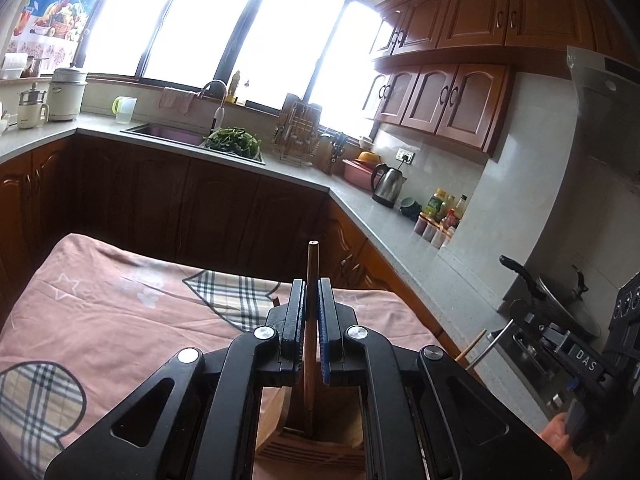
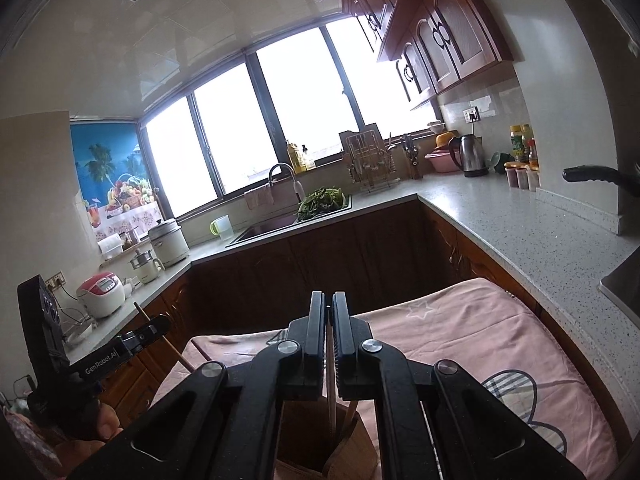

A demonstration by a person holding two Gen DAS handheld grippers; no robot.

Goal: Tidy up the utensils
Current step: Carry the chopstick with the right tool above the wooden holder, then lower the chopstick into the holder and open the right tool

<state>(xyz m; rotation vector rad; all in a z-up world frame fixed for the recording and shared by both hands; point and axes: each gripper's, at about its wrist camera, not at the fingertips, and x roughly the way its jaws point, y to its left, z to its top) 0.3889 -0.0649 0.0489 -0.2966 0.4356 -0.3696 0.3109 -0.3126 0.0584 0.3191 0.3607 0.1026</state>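
Note:
My left gripper is shut on a brown wooden chopstick that stands upright, its lower end inside a wooden utensil holder right below. My right gripper is shut on a thin pale chopstick whose lower end reaches into the same holder; another wooden utensil leans in its right compartment. The right gripper shows at the right edge of the left wrist view. The left gripper with its chopstick shows at the left of the right wrist view.
The holder stands on a table under a pink cloth with plaid patches. Kitchen counters wrap around, with a sink, greens, dish rack, kettle, bottles and a lidded pot on the stove.

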